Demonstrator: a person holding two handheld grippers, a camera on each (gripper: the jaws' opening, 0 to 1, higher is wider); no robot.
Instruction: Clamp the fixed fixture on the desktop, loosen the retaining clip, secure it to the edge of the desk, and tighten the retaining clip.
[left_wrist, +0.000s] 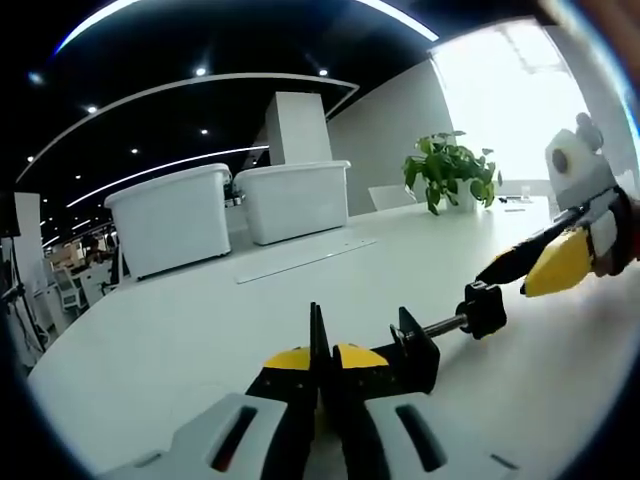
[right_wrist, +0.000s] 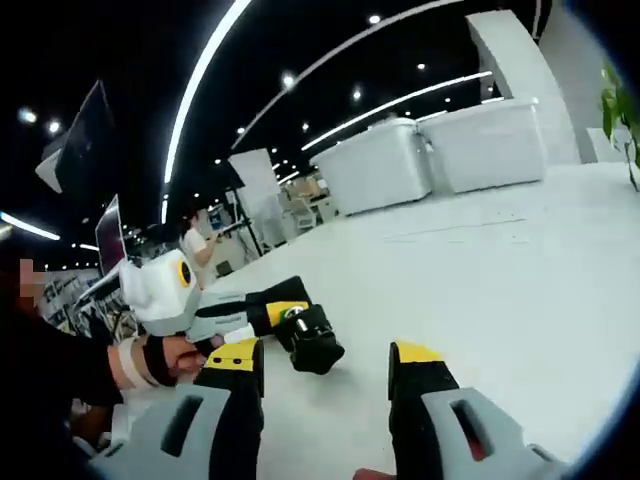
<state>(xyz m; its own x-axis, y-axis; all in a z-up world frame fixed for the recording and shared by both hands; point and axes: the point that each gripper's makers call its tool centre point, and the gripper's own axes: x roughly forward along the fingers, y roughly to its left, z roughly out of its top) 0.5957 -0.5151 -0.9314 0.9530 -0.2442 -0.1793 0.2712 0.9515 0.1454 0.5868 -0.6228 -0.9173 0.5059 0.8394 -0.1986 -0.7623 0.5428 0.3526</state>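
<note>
Yellow-tipped fingers (left_wrist: 300, 360) of the left gripper (left_wrist: 322, 362) clench the black metal clamp (left_wrist: 415, 345); right gripper (right_wrist: 325, 362) released above the smooth white desk (right_wrist: 500, 270).

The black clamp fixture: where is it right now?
In the left gripper view the black clamp fixture lies on the white desk, just right of the left gripper, its screw knob toward the right gripper.

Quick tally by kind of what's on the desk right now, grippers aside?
White storage bins: 2
Black clamp fixture, held in the shut left gripper: 1
Potted plant: 1
Flat strip lying on the desk: 1
Total: 5
</note>
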